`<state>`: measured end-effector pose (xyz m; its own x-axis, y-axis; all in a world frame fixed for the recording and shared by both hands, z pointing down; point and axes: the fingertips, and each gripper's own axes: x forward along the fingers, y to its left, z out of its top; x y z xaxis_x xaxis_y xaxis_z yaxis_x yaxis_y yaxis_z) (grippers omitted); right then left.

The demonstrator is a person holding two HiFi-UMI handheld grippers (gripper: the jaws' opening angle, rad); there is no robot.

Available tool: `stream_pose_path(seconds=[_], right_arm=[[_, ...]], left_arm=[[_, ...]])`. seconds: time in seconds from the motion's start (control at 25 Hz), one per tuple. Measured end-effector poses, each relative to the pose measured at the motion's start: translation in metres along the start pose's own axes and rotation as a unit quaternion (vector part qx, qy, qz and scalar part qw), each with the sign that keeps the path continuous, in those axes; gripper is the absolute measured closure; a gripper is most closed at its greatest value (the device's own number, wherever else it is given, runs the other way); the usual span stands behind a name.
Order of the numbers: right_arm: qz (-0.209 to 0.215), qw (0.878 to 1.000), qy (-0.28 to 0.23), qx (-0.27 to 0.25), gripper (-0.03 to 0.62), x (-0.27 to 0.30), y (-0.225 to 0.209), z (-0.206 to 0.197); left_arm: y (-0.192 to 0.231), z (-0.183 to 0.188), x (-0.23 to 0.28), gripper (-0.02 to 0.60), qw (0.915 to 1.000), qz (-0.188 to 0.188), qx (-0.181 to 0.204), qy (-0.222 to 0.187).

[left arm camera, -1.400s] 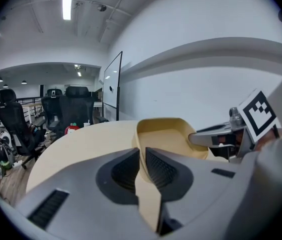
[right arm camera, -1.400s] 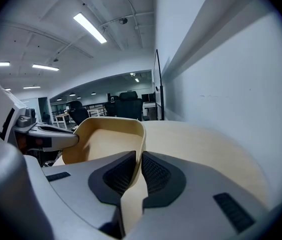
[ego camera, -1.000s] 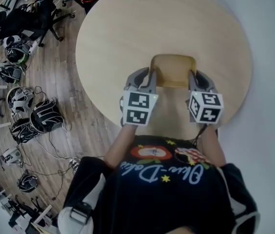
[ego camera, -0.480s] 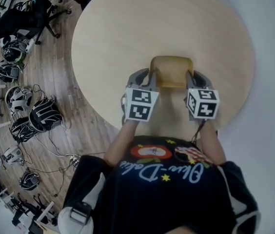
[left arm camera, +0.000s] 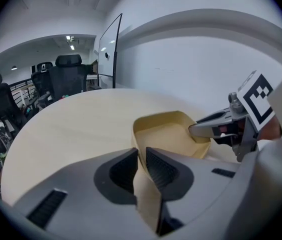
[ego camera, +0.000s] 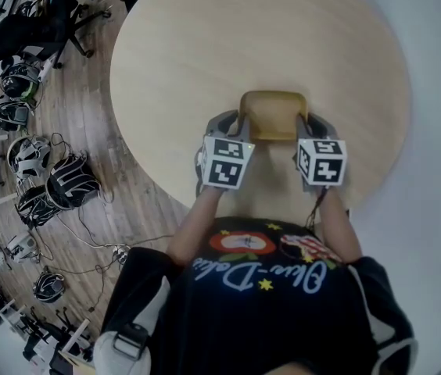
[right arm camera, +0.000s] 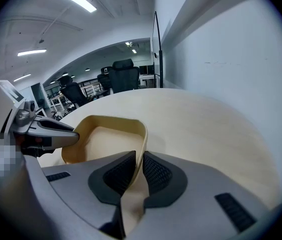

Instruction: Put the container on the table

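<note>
The shallow tan container (ego camera: 274, 112), open-topped with rounded corners, hangs level and low over the near part of the round pale-wood tabletop (ego camera: 205, 53), close to the edge in front of you. No view settles whether its base has met the wood yet.

You carry it from both ends. Your left gripper (ego camera: 238, 125) pinches the left wall and your right gripper (ego camera: 311, 126) the right wall, so the thin tray stays flat instead of tipping.

In the left gripper view the ribbed pads of the left gripper (left arm camera: 140, 156) stand on either side of the wall. Its jaws have just been opening a little with that wall between them, which by my reading is a grip being lightened as the load nears the table.

In the right gripper view the right gripper (right arm camera: 138, 166) is clamped on its wall, which bends slightly under the squeeze.

Beyond the far edge stand black office chairs (left arm camera: 68, 69).

The placing looks nearly done. Only the set-down and release remain.
</note>
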<state>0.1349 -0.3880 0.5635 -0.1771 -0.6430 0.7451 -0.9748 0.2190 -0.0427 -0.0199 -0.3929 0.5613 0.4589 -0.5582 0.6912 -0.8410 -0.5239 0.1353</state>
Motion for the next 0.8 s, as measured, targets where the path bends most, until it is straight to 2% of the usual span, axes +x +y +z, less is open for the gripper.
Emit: stream_pose_path(seconds=[0.8], right_arm=[[0.009,1.000,0.019,0.008,0.560,0.012,-0.002,-0.001]], left_arm=[[0.004,-0.001,0.008,0.522,0.9998,0.011,0.009,0.012]])
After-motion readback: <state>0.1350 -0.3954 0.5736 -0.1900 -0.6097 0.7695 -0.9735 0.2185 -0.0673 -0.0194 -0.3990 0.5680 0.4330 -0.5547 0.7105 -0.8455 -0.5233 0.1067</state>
